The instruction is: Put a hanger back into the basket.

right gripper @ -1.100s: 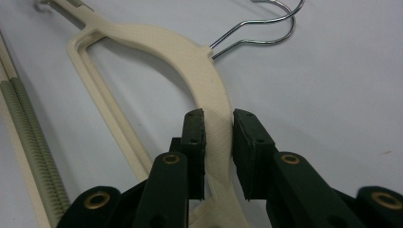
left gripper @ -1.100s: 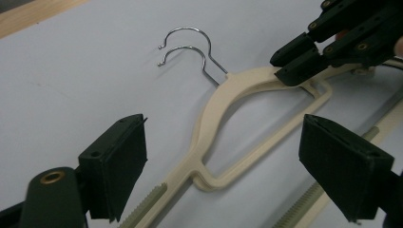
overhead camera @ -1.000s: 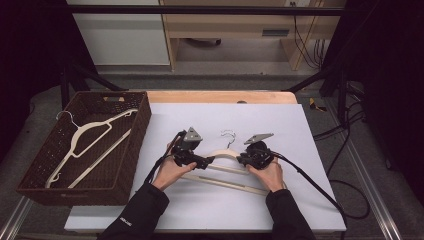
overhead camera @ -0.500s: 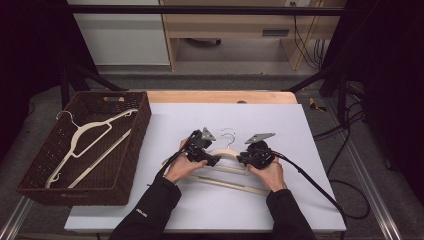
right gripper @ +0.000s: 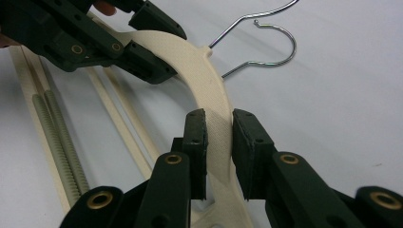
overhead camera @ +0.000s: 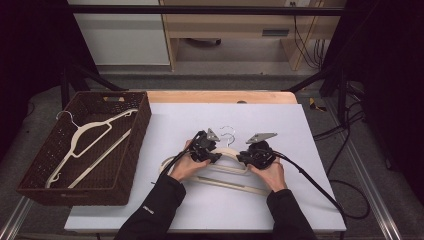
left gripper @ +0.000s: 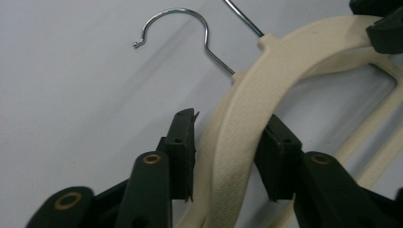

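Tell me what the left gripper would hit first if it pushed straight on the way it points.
Probably the bare white table top. The left gripper straddles the cream plastic hanger's arm, jaws just closing; the silver wire hook lies farther ahead, though depth is unclear.

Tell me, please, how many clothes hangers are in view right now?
3. Two cream hangers lie stacked on the white table, their wire hooks close together. A third hanger lies in the brown wicker basket; another could be hidden beneath it.

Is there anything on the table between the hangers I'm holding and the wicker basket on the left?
Nothing visible. The white table is bare between the cream hangers under the left gripper and right gripper and the basket. One hanger already lies inside.
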